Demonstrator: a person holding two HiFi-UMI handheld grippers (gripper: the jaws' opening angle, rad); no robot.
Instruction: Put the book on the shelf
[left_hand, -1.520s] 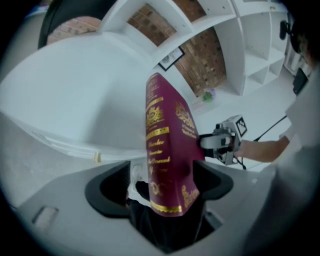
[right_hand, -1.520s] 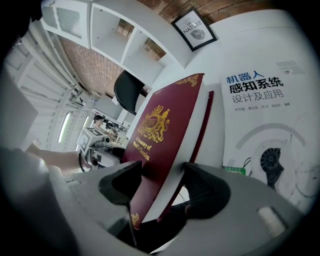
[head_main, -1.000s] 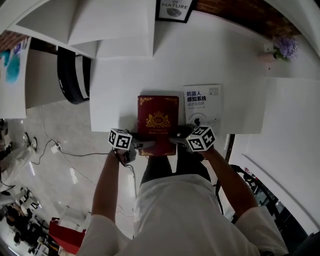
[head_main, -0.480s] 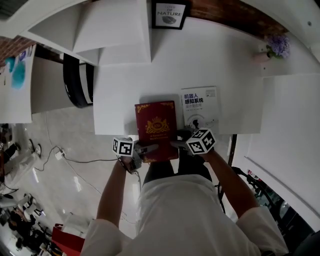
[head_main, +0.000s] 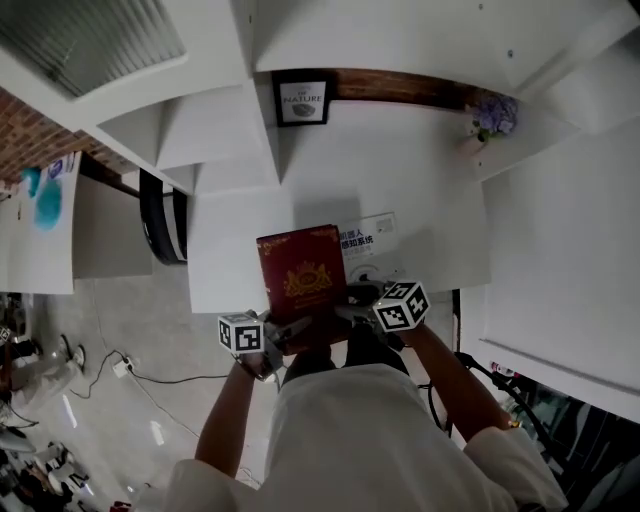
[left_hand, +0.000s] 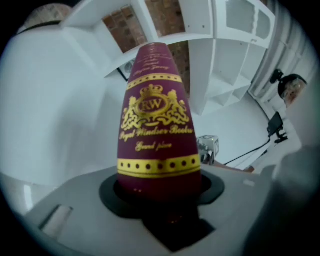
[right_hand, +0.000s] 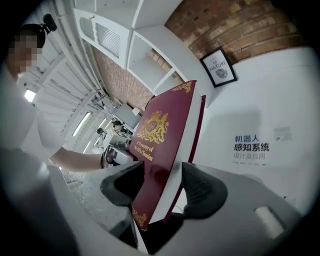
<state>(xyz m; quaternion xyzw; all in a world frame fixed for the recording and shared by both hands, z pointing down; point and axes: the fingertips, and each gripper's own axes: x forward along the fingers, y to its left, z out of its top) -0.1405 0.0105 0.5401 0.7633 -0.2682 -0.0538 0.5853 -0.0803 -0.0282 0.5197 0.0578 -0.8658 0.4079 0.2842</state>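
Book (head_main: 303, 280) hangs above the counter (head_main: 420, 200), clamped in my right fingers (right_hand: 200, 192) and my just-tightened left fingers (left_hand: 212, 187), the shelf (head_main: 200, 140) not yet reached.

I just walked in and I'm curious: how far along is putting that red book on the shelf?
Done: the red book is off the white table. In hand: left gripper, jaws just closed further, and right gripper clamp its near edge. Left: carrying it to the shelf above.
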